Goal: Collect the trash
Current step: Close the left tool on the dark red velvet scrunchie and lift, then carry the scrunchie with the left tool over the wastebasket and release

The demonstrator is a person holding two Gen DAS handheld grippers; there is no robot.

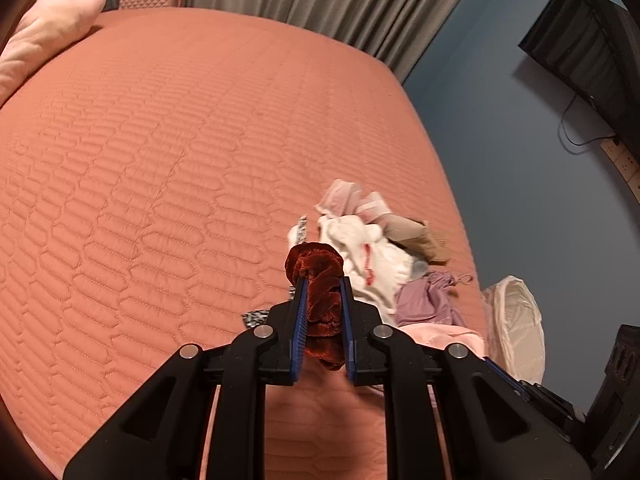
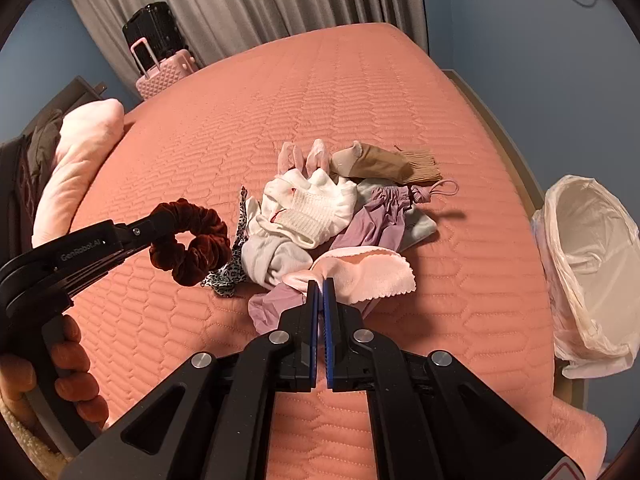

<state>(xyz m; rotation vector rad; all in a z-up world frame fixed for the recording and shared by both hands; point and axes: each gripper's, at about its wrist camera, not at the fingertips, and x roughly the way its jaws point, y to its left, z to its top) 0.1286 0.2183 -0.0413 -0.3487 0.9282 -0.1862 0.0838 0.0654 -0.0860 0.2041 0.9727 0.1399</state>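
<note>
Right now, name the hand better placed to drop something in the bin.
Right. Its tool is shut on the pink cloth, nearest the lined bin; the left tool holds the scrunchie farther off.

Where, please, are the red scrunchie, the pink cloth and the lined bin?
red scrunchie [image 2: 192,240]: right wrist view, its velvet ring.
pink cloth [image 2: 372,276]: right wrist view, its flat middle.
lined bin [image 2: 580,264]: right wrist view, inner liner wall.

A dark red velvet scrunchie, a leopard-print scrap, a pale pink cloth and lilac fabric on the salmon quilted bedspread
</note>
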